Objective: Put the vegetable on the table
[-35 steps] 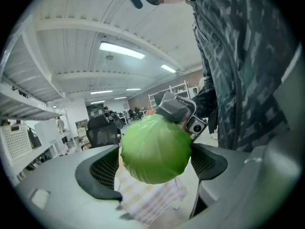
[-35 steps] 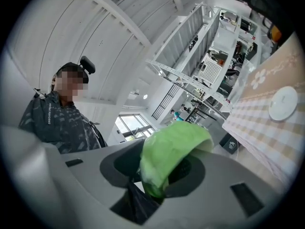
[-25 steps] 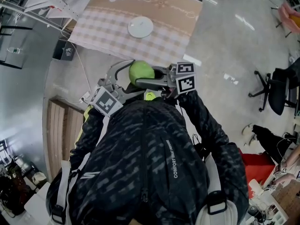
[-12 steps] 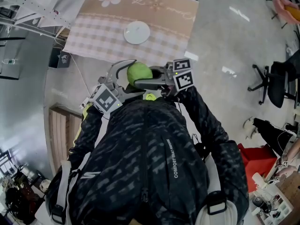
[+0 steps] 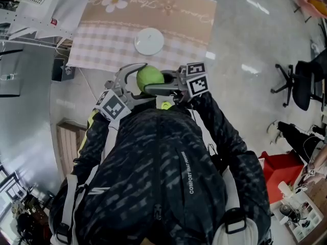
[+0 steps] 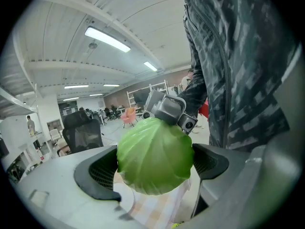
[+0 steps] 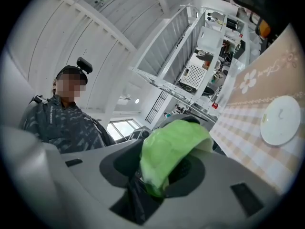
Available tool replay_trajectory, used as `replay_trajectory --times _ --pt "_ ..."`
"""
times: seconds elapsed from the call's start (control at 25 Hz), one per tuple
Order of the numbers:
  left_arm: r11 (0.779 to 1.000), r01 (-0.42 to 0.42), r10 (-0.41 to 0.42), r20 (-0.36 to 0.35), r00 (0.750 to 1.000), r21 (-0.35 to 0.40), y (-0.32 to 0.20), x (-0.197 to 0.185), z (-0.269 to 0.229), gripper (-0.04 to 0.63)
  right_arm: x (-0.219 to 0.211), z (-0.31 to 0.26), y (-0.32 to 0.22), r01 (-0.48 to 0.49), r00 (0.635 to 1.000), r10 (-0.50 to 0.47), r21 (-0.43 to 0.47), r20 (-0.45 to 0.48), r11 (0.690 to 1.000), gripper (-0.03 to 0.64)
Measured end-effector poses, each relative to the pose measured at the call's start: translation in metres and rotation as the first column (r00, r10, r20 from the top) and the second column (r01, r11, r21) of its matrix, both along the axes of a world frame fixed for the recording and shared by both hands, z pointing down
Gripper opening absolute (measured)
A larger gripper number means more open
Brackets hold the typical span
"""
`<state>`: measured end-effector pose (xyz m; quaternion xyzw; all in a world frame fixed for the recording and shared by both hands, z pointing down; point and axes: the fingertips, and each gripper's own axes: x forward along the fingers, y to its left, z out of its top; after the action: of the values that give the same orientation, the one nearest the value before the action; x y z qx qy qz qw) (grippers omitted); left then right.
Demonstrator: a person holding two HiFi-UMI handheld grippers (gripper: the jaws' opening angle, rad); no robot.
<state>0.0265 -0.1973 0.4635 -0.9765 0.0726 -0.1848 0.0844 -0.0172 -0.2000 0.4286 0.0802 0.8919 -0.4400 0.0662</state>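
Both grippers have come closer to the table since a second ago, and its near edge, which was well ahead of them, now lies just beyond their tips in the head view. Close before the person's chest, the left gripper [image 6: 155, 163] clamps the cabbage [image 5: 149, 78] from both sides, its pads against the round head. The right gripper [image 7: 157, 168] pinches the leafy side of the same cabbage; its jaws have just been opening a little, yet the leaves are between them and touch both pads. So the vegetable is carried in the air by both. Ahead lies the checked table [image 5: 97, 45], and farther on it a white plate [image 5: 149, 41]. I judge that the carrying is nearly finished; lowering and release remain.
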Motion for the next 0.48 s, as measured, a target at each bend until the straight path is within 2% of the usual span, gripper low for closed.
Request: replay_trajectory --times 0.48 --pt "0.998 -0.036 0.035 -0.011 0.999 -0.052 -0.056 -0.014 0.028 0.471 -0.013 0.03 -0.061 -0.072 0.997 0.07 -0.065 -0.027 0.995 0.143"
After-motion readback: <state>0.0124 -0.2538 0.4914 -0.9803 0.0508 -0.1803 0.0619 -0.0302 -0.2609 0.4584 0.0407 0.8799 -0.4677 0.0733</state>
